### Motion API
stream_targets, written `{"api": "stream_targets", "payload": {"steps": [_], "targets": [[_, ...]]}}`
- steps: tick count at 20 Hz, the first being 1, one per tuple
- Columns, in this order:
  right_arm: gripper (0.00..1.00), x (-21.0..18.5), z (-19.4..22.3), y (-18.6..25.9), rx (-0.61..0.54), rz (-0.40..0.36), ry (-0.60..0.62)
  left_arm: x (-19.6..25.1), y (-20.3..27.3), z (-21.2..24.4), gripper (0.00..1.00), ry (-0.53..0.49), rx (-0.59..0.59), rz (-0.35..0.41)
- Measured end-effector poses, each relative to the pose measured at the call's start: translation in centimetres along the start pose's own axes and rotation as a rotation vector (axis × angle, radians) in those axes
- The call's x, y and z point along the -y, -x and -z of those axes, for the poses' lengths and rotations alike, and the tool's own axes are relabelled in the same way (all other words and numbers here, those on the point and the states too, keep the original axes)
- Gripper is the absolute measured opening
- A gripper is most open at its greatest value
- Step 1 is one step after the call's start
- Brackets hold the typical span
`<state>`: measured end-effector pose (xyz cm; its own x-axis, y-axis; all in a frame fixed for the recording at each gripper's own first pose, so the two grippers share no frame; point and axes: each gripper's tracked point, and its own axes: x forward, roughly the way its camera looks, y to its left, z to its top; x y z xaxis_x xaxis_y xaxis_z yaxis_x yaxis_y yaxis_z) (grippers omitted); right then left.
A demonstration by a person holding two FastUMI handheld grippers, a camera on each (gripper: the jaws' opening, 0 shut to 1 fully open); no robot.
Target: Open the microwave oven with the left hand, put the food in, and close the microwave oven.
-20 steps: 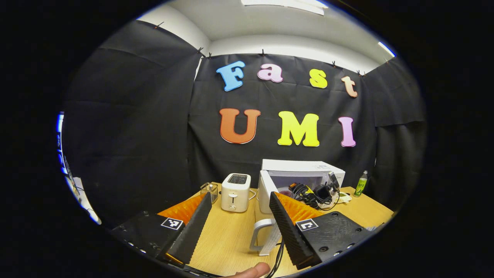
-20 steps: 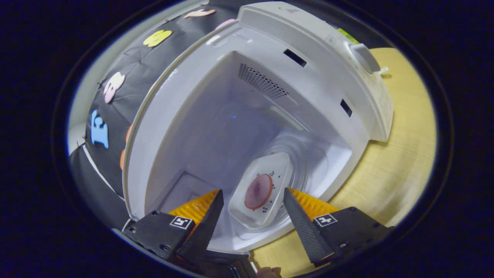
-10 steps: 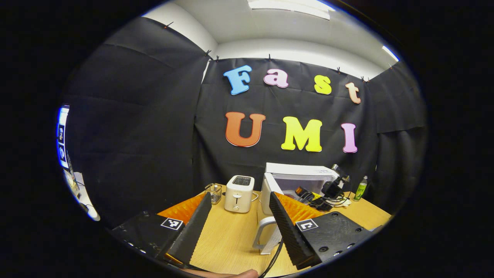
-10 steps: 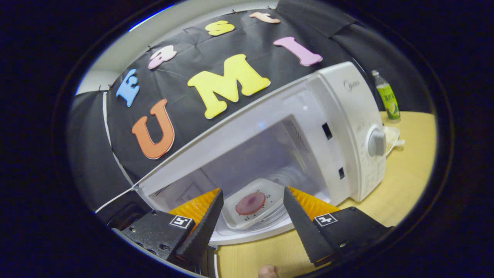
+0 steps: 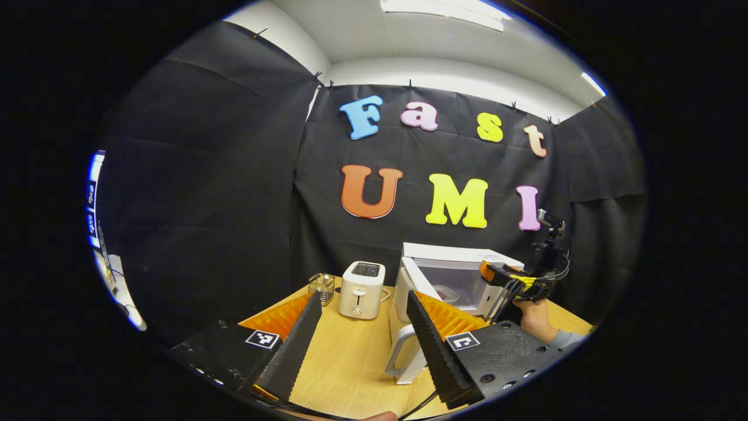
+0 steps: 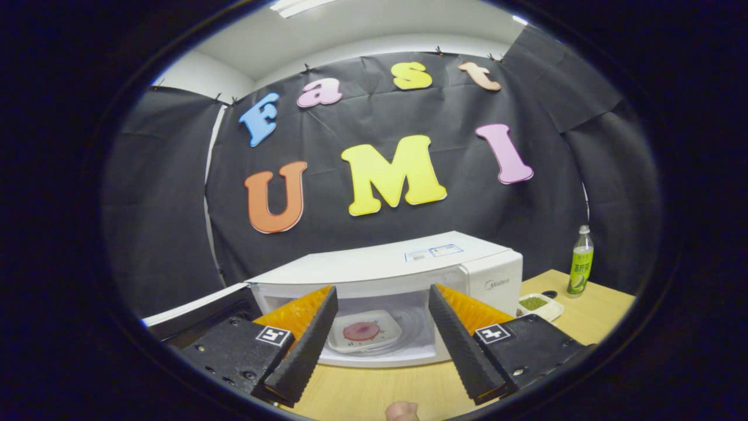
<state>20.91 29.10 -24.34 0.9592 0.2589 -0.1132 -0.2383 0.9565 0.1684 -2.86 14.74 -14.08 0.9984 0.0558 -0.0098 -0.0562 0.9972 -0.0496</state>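
Right claw [image 6: 380, 339] now back from microwave [image 6: 403, 275], plate [image 6: 363, 332] half-hidden inside.

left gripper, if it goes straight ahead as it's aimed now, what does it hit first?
Probably the open microwave door: its handle and edge sit just ahead, near the left gripper's inner right finger. Slightly to the left, bare table leads toward the toaster. Depth is hard to judge in the fisheye view.

A white two-slot toaster [image 5: 362, 289] stands upright on the wooden table [image 5: 350, 362], with a small wire basket [image 5: 321, 288] just beside it. A green-labelled drink bottle [image 6: 578, 268] stands upright near the table's far edge, and a small white dish of something green [image 6: 539, 305] lies near it.
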Motion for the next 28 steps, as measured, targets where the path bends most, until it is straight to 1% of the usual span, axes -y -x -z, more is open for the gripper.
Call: {"api": "stream_targets", "payload": {"steps": [2, 4, 5, 6, 7, 8, 9, 10, 11, 12, 13, 14, 16, 18, 20, 21, 24, 26, 28], "targets": [[1.0, 1.1, -1.7, 3.3, 0.013, 0.009, 0.041, -1.2, -0.4, -1.0, 0.86, -0.039, 0.032, -0.022], [1.0, 2.1, -3.8, 6.7, 0.043, 0.013, 0.062, -1.1, -0.7, -1.2, 0.83, -0.034, 0.022, -0.001], [1.0, 2.3, -4.9, 8.2, 0.055, 0.004, 0.061, -1.3, -0.7, -1.6, 0.66, -0.032, 0.03, 0.005], [0.99, 2.7, -5.8, 10.0, 0.06, -0.002, 0.065, -1.5, -1.0, -1.8, 0.62, -0.033, 0.034, 0.014], [0.99, 3.2, -7.0, 11.8, 0.07, -0.002, 0.074, -1.9, -1.2, -1.8, 0.64, -0.045, 0.033, 0.004], [0.99, 3.9, -8.0, 13.4, 0.078, -0.01, 0.092, -2.9, -1.8, -1.5, 0.46, -0.056, 0.035, -0.032], [0.99, 4.5, -9.1, 15.1, 0.09, -0.01, 0.112, -4.0, -2.2, -1.2, 0.22, -0.057, 0.032, -0.08], [0.99, 5.3, -10.1, 17.0, 0.104, -0.008, 0.134, -4.2, -2.3, -0.8, 0.04, -0.048, 0.009, -0.097], [0.99, 6.0, -11.1, 18.7, 0.119, -0.007, 0.156, -3.4, -2.8, 0.1, 0.04, -0.029, -0.009, -0.061], [0.99, 6.6, -12.0, 20.6, 0.134, -0.005, 0.177, -2.7, -3.3, 0.5, 0.0, -0.016, -0.015, -0.029], [0.99, 7.3, -12.9, 22.5, 0.149, 0.005, 0.186, -2.1, -3.8, 1.1, 0.0, -0.026, -0.023, 0.002], [0.99, 8.3, -13.7, 24.3, 0.165, 0.015, 0.184, -2.3, -4.5, 1.9, 0.01, -0.052, -0.025, 0.013], [0.99, 9.4, -14.8, 27.3, 0.178, 0.02, 0.162, -1.7, -5.5, 3.7, 0.01, -0.077, -0.047, 0.049], [0.99, 11.1, -15.3, 29.8, 0.175, 0.026, 0.13, -0.4, -6.0, 5.9, 0.0, -0.066, -0.086, 0.1], [0.99, 12.4, -15.2, 31.7, 0.16, 0.005, 0.106, 1.3, -6.3, 6.6, 0.0, -0.068, -0.074, 0.166], [0.99, 12.9, -15.0, 32.4, 0.15, -0.002, 0.102, 1.8, -6.4, 7.0, 0.0, -0.076, -0.063, 0.184], [0.99, 14.8, -15.0, 34.0, 0.129, 0.004, 0.098, 2.4, -7.0, 9.3, 0.0, -0.077, -0.101, 0.182], [0.99, 16.1, -14.8, 34.8, 0.12, 0.033, 0.101, 3.6, -7.0, 10.1, 0.0, -0.084, -0.115, 0.21], [0.99, 16.6, -14.7, 35.3, 0.118, 0.042, 0.098, 4.3, -6.9, 10.4, 0.01, -0.104, -0.114, 0.228]]}}
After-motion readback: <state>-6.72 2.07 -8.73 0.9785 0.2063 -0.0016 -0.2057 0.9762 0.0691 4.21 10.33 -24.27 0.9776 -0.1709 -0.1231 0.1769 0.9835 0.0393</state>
